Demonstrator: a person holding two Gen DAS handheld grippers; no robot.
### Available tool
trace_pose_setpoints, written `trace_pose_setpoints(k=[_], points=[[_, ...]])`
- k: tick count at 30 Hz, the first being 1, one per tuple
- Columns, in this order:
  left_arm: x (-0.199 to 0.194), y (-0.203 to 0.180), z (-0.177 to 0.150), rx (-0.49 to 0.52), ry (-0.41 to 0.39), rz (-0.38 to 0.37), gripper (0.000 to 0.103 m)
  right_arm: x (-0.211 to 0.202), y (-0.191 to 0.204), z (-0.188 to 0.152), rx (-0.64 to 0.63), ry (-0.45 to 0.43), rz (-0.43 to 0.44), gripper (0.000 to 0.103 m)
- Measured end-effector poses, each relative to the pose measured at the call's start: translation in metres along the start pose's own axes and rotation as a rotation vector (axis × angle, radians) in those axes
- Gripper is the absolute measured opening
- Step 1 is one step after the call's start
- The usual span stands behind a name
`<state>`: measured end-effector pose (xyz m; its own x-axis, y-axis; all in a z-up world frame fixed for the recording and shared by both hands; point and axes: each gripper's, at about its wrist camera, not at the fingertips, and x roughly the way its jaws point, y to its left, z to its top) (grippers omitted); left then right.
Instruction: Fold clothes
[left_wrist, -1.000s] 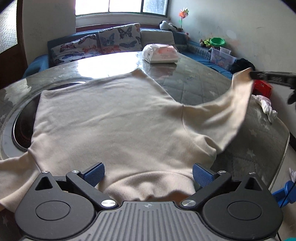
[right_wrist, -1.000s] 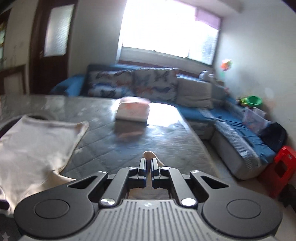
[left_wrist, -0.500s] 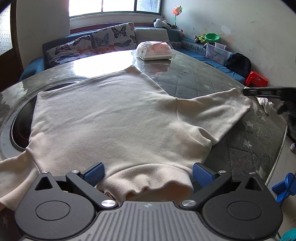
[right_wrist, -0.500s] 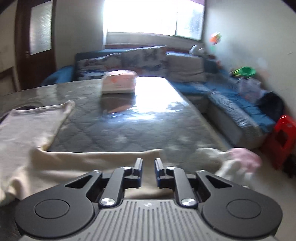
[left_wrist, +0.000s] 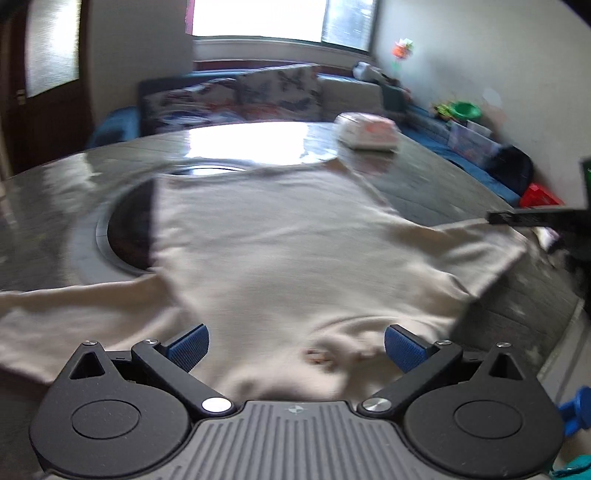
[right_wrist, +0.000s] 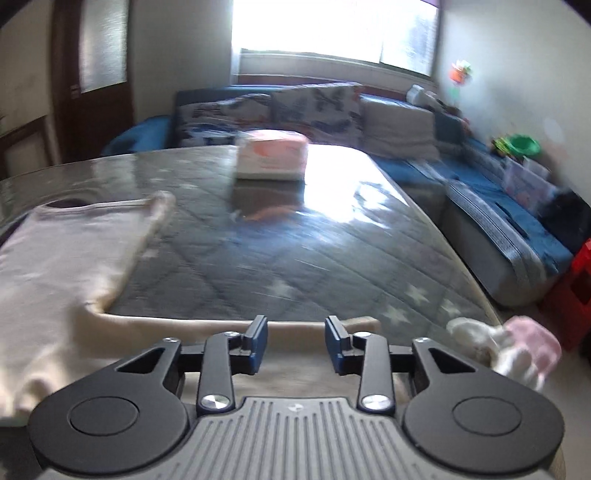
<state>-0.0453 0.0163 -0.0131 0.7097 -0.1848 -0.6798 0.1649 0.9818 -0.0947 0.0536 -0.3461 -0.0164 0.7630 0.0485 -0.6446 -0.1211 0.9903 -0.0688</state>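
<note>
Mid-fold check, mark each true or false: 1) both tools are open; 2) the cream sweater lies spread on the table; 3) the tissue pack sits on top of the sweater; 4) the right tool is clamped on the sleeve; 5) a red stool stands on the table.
1) True: the left tool and the right tool both show a gap between their blue pads.
2) True: the cream knit sweater lies spread over the grey quilted table.
3) False: the white-and-pink tissue pack sits on bare table, apart from the sweater.
4) False: its jaws stand apart above the sleeve, gripping nothing.
5) False: the red plastic stool stands on the floor beside the table.
</note>
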Motion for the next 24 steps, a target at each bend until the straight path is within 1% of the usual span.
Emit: trace_pose_setpoints(k=[2,6,9,11,13,15,17,20,23,24], points=[[-0.008,0.017,-0.001,-0.027,-0.015,0.049,0.103,-0.007,0.016,0.005,-0.035,-0.005,0.061,0.037],[-0.022,0.059,-0.002,-0.093,-0.042,0.180,0.103,-0.019,0.057,0.014,-0.119,-0.007,0.200,0.044],[-0.031,0.094,-0.004,-0.148,-0.059,0.294,0.103,-0.025,0.096,0.018,-0.209,-0.006,0.306,0.048],[-0.035,0.118,-0.007,-0.178,-0.066,0.375,0.103,-0.028,0.124,0.019,-0.273,-0.001,0.373,0.048],[-0.038,0.141,-0.009,-0.208,-0.066,0.448,0.103,-0.029,0.151,0.019,-0.326,0.007,0.439,0.052],[-0.038,0.164,-0.011,-0.244,-0.060,0.511,0.103,-0.030,0.178,0.017,-0.377,0.014,0.496,0.053],[-0.038,0.184,-0.011,-0.284,-0.056,0.541,0.103,-0.031,0.205,0.015,-0.429,0.018,0.545,0.053],[-0.039,0.206,-0.011,-0.330,-0.056,0.580,0.103,-0.032,0.235,0.014,-0.485,0.022,0.609,0.053],[-0.037,0.219,-0.013,-0.362,-0.052,0.597,0.103,-0.039,0.270,0.013,-0.563,0.004,0.682,0.053],[-0.036,0.224,-0.014,-0.374,-0.046,0.592,0.102,-0.040,0.280,0.013,-0.586,0.000,0.700,0.053]])
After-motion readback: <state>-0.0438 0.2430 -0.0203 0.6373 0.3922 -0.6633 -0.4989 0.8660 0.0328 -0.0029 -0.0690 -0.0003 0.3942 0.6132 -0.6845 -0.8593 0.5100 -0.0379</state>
